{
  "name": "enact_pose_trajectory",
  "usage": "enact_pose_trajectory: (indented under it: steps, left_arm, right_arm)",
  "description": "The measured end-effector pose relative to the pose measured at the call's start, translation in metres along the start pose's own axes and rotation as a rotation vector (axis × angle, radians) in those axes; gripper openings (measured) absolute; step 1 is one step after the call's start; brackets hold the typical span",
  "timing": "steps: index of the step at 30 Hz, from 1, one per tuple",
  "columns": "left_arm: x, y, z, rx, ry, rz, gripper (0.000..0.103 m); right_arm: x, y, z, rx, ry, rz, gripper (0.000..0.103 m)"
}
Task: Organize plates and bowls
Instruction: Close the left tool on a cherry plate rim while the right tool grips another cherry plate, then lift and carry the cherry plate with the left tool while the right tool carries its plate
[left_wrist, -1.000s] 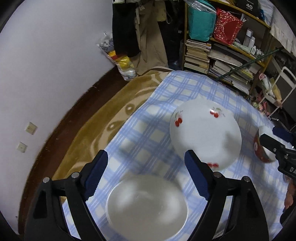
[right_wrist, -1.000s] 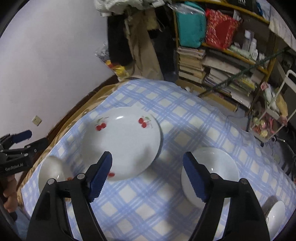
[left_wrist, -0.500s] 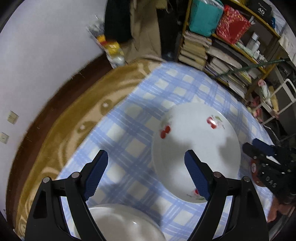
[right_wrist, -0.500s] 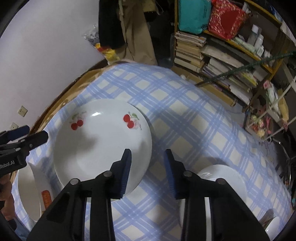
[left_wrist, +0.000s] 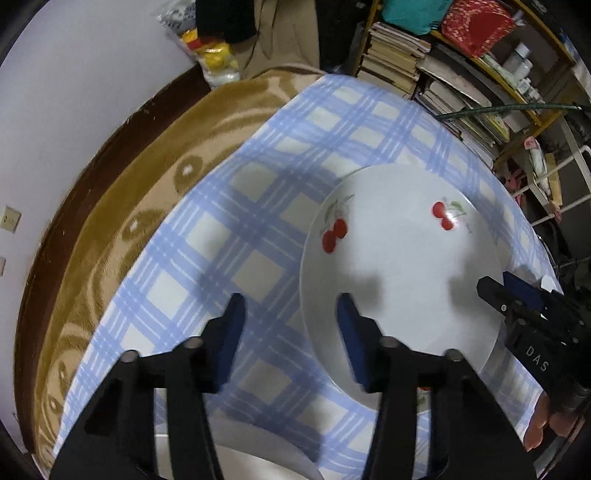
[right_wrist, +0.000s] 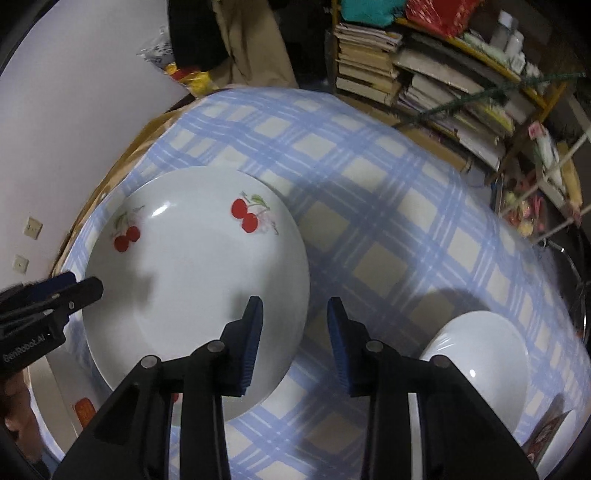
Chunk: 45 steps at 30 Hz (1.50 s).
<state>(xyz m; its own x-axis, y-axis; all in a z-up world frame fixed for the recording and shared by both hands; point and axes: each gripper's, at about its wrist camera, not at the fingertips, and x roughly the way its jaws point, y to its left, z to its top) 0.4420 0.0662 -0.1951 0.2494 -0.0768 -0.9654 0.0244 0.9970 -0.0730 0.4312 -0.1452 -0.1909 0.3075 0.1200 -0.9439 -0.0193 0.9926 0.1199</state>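
A large white plate with red cherries (left_wrist: 402, 273) lies on the blue checked tablecloth (left_wrist: 258, 229); it also shows in the right wrist view (right_wrist: 192, 280). My left gripper (left_wrist: 290, 325) is partly open and empty, straddling the plate's left rim just above it. My right gripper (right_wrist: 295, 332) is partly open and empty, straddling the plate's right rim. A white bowl (right_wrist: 480, 365) sits to the right. Another white dish (left_wrist: 236, 461) lies under my left gripper.
A brown blanket (left_wrist: 122, 206) hangs past the table's left edge by the white wall (left_wrist: 74, 92). Shelves of books (left_wrist: 424, 62) stand behind the table. A patterned dish (right_wrist: 554, 435) is at the lower right. A dish with an orange mark (right_wrist: 74, 406) lies at the lower left.
Both grippers moved forward and in toward the cherry plate from opposite sides. Both sets of jaws narrowed from wide open to partly open.
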Motion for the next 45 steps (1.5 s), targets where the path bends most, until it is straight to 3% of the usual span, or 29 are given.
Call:
enact_pose_trajectory:
  steps: [4, 5, 8, 11, 15, 26, 30, 45]
  left_arm:
    - [0.008, 0.009, 0.002, -0.070, 0.008, -0.079, 0.045]
    - [0.011, 0.010, 0.003, -0.083, 0.014, -0.100, 0.043]
    - [0.022, 0.010, 0.007, -0.098, 0.054, -0.105, 0.027]
    - [0.024, 0.006, 0.007, -0.123, 0.050, -0.115, 0.016]
    - [0.020, 0.000, 0.008, -0.102, 0.055, -0.084, 0.017]
    - [-0.027, -0.002, 0.000, -0.051, 0.010, -0.103, 0.016]
    - [-0.042, -0.006, -0.010, -0.054, 0.007, -0.132, 0.017]
    - [-0.126, -0.060, -0.060, 0.058, -0.105, -0.085, 0.017]
  right_arm:
    - [0.004, -0.002, 0.000, 0.003, 0.008, -0.007, 0.036]
    - [0.005, -0.003, 0.000, 0.004, 0.011, -0.008, 0.030]
    - [0.005, -0.006, 0.002, 0.013, -0.011, 0.024, 0.015]
    - [0.004, -0.007, 0.004, 0.010, -0.015, 0.054, 0.012]
    - [0.003, -0.007, 0.004, 0.014, 0.003, 0.060, 0.012]
    - [-0.046, -0.002, -0.006, -0.049, -0.062, 0.098, 0.011]
    - [-0.066, -0.006, -0.012, -0.044, -0.099, 0.094, 0.010]
    - [-0.137, -0.042, -0.066, 0.003, -0.188, 0.136, 0.010]
